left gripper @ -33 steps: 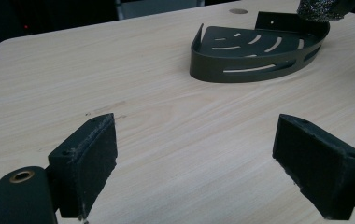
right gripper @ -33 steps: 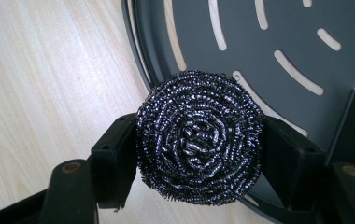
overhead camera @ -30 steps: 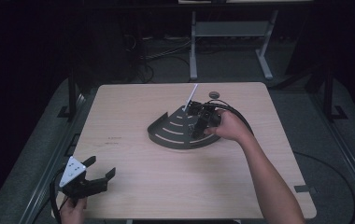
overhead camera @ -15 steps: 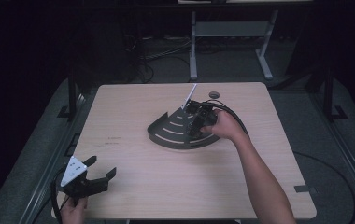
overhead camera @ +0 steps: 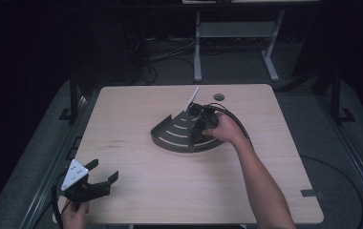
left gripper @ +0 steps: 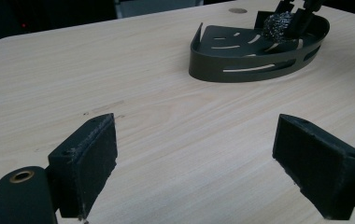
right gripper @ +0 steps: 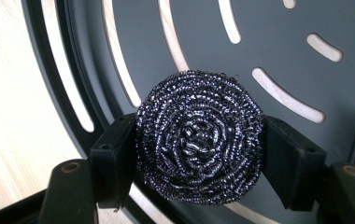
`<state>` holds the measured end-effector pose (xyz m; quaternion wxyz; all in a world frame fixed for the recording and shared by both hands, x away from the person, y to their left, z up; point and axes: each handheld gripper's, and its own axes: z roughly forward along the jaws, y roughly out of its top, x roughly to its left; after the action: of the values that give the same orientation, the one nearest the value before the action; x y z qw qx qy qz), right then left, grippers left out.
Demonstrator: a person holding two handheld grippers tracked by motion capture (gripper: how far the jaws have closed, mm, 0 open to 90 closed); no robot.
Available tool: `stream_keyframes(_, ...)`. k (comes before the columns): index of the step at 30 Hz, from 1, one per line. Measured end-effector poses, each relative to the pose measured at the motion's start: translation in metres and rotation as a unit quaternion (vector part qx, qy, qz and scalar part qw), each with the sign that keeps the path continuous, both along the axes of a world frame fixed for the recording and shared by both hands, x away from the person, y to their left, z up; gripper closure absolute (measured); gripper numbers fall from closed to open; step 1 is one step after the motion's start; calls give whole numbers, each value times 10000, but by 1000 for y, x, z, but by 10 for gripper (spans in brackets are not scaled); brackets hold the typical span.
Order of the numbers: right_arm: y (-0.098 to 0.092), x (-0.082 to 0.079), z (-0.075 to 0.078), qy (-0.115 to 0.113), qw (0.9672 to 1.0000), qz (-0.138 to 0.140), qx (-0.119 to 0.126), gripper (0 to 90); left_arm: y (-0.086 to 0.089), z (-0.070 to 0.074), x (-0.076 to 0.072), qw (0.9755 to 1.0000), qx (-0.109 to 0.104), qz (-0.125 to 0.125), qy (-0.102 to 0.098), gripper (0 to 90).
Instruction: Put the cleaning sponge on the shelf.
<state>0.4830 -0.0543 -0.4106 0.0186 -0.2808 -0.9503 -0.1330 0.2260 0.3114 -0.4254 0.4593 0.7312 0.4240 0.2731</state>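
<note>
At the counter's (overhead camera: 136,186) near left corner the left gripper (overhead camera: 104,180) idles just above the wood, its jaws spread wide with nothing between them. Farther in, toward the far edge, the right gripper (right gripper: 199,151) has its jaws clamped on the steel-wool scourer (right gripper: 199,142) over the dark slotted tray (overhead camera: 170,136). The pictures do not settle whether it is going in or coming out; either way, the carry or the release seems left to do.

The scourer (right gripper: 199,142) in my right gripper (right gripper: 199,154) is glinting coiled steel wire; the slotted tray (right gripper: 278,42) looks smooth, matt grey metal; the table (left gripper: 166,121) is pale, matt wood grain.
</note>
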Motion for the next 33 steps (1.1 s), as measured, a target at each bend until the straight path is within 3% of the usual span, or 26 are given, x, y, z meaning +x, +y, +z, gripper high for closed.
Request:
stream_keyframes(17, 3, 6, -6, -60, 9999, -130, -48, 317, 0, -1, 2, 10000, -46, 14, 16, 132)
stream_keyframes(33, 4, 11, -13, 16, 9996, -266, -127, 315, 3, 0, 1, 10000, -75, 51, -1, 133)
